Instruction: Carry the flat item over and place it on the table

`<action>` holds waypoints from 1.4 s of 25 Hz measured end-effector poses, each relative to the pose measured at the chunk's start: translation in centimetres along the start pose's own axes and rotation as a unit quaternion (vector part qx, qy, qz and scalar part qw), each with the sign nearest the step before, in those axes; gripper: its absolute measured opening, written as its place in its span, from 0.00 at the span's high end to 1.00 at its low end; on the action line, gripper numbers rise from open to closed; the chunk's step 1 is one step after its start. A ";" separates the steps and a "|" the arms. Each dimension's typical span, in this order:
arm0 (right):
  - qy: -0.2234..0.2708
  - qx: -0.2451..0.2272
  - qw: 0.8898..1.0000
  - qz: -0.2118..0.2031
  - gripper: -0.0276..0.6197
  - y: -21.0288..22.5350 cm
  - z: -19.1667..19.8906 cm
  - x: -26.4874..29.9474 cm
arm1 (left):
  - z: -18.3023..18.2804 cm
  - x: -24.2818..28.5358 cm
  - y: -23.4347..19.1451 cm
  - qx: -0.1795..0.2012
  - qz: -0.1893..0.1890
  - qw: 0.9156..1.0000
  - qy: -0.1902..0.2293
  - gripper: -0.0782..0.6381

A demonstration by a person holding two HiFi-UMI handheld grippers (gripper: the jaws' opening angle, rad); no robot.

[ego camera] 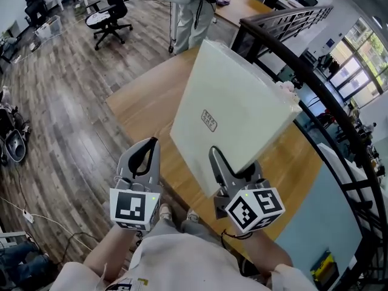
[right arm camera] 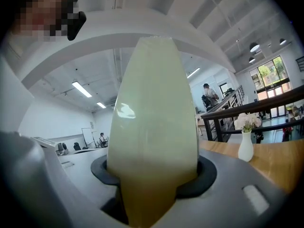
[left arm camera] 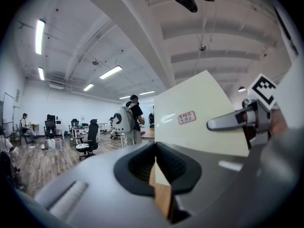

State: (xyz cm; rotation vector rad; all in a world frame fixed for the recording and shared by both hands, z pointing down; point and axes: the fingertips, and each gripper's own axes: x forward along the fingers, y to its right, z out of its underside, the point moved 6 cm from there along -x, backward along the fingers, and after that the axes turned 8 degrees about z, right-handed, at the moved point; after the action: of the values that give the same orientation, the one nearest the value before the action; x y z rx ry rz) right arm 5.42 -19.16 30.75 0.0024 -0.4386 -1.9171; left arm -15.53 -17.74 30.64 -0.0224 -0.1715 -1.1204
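The right gripper (ego camera: 232, 167) pinches the flat pale item (ego camera: 236, 111) by its edge, up in the air over the wooden table (ego camera: 145, 109). The left gripper (ego camera: 147, 149) is pressed together, just beside it.

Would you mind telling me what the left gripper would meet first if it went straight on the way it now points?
Probably the wooden table, whose top lies ahead of the left gripper. The flat item, held by the right gripper, hangs just right of that line; depth is unclear.
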 end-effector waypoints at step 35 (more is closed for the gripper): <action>-0.138 0.161 0.971 0.107 0.51 15.2 13.5 18.5 | 13.8 18.8 0.0 -0.062 0.051 0.988 -0.131 0.89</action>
State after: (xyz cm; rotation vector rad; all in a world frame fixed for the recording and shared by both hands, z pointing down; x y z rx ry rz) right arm 9.14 -36.57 51.74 -0.0961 -0.8978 -1.6210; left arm -9.33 -33.10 47.03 -0.2879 -0.3318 -1.0225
